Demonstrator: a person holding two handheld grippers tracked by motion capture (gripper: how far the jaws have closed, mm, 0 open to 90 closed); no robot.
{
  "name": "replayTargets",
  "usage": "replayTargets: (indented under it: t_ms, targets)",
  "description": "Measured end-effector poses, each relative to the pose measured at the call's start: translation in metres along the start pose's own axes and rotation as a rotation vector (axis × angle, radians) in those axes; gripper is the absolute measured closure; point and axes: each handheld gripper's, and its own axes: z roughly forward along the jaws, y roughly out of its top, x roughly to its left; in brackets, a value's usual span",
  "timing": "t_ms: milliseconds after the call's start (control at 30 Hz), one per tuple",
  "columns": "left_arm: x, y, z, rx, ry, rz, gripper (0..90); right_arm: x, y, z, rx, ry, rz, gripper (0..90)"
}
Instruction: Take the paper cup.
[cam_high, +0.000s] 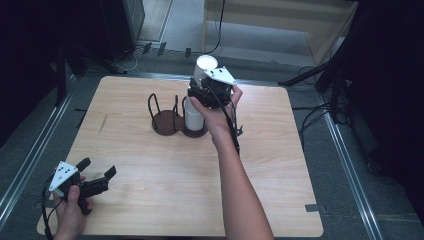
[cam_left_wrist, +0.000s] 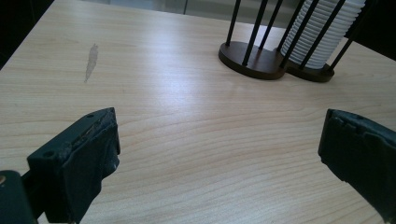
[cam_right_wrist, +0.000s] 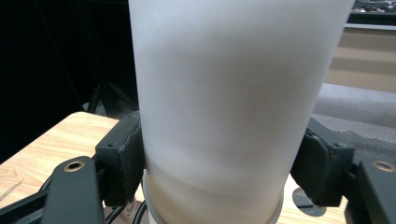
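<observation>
Apparently cup (cam_right_wrist: 233, 102) in right gripper (cam_right_wrist: 224, 163)

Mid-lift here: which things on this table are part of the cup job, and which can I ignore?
In the job:
- white cup, clamped in the right gripper
- cup stack it is lifted above
- dark wire cup holder

Just about:
- left gripper, open, idle at the table edge
- grey smear on the wood

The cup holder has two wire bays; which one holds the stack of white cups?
The bay under the right gripper holds the stack; the other bay, toward the table's left side, has only bare wires.
</observation>
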Motion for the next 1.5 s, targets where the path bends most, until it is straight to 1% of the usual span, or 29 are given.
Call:
replayTargets:
  t_ms: [133,200,333,400,467,633,800,867,967,1000,1033,1133,1233,1267,1367,1433,1500]
  targets:
    - [0.0,0.0,0.0,0.001,0.003,-0.002,0.0,-0.005,0.002,-0.008,0.002,0.001,0.0,26.5]
    - [0.0,0.0,0.0,-0.001,0.003,-0.003,0.0,-0.007,0.004,-0.015,0.0,0.001,0.006,26.5]
    - [0.0,0.0,0.0,-0.001,0.004,-0.005,0.0,-0.012,0.005,-0.027,-0.012,-0.001,-0.014,26.5]
    - [0.0,0.0,0.0,-0.002,0.005,-0.005,0.0,-0.015,0.004,-0.034,-0.013,-0.007,-0.007,26.5]
    - [0.0,0.0,0.0,-0.002,0.006,-0.006,0.0,-0.018,0.003,-0.039,-0.014,-0.003,-0.004,26.5]
    - [0.0,0.0,0.0,-0.001,0.008,-0.002,0.0,-0.027,-0.003,-0.056,-0.013,-0.019,-0.013,26.5]
    - [0.0,0.0,0.0,-0.001,0.01,-0.004,0.0,-0.035,-0.016,-0.072,-0.004,-0.022,-0.012,26.5]
    - [0.0,0.0,0.0,-0.001,0.01,-0.003,0.0,-0.039,-0.024,-0.078,-0.002,-0.022,-0.015,26.6]
    - [0.0,0.0,0.0,-0.001,0.011,-0.007,0.0,-0.044,-0.035,-0.087,0.005,-0.017,-0.005,26.6]
    - [0.0,0.0,0.0,-0.001,0.011,-0.007,0.0,-0.044,-0.035,-0.087,0.005,-0.017,-0.005,26.6]
    - [0.0,0.0,0.0,-0.001,0.01,-0.008,0.0,-0.047,-0.044,-0.093,0.008,-0.021,-0.01,26.6]
    - [0.0,0.0,0.0,-0.002,0.011,-0.009,0.0,-0.052,-0.054,-0.1,0.01,-0.031,-0.01,26.6]
    - [0.0,0.0,0.0,-0.003,0.014,-0.007,0.0,-0.057,-0.064,-0.108,0.015,-0.034,0.001,26.6]
    - [0.0,0.0,-0.001,-0.002,0.017,-0.009,0.0,-0.059,-0.068,-0.11,0.014,-0.032,0.0,26.6]
    - [0.001,0.0,-0.001,-0.001,0.016,-0.013,0.0,-0.063,-0.08,-0.116,0.018,-0.049,-0.001,26.6]
    - [0.001,0.0,-0.001,-0.002,0.018,-0.018,0.0,-0.065,-0.087,-0.118,0.027,-0.045,0.011,26.6]
    - [0.001,0.0,-0.002,0.0,0.02,-0.017,0.0,-0.067,-0.095,-0.121,0.032,-0.048,0.009,26.6]
